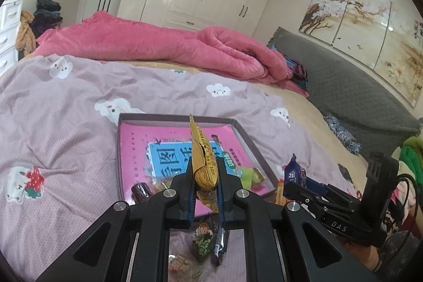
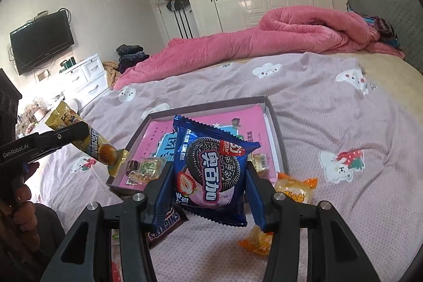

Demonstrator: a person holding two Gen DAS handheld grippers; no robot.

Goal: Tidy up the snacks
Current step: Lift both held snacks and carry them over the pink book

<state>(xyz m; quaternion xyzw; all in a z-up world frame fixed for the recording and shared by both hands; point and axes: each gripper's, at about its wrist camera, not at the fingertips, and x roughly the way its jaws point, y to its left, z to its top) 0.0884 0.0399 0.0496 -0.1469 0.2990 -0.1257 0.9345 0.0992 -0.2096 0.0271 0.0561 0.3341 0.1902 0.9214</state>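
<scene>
My left gripper (image 1: 205, 176) is shut on a gold snack packet (image 1: 205, 163), which stands upright between the pads above the near edge of a shallow box (image 1: 174, 120) with a pink printed bottom. The right wrist view shows my right gripper (image 2: 210, 176) shut on a blue cookie packet (image 2: 211, 168), held over the box's (image 2: 275, 123) near edge. Small wrapped snacks (image 2: 148, 168) lie in the box's near corner. The left gripper (image 2: 79, 134) with the gold packet (image 2: 100, 147) shows at the left of that view. The right gripper (image 1: 290, 186) and its blue packet (image 1: 294, 172) appear at the right of the left wrist view.
On the purple bedspread near me lie a brown chocolate bar (image 2: 164, 226), two orange packets (image 2: 296, 188) (image 2: 257, 241) and a green-printed packet (image 1: 203, 242). A rolled pink quilt (image 1: 164, 44) crosses the bed beyond the box. A person's hand (image 2: 23, 202) grips the left handle.
</scene>
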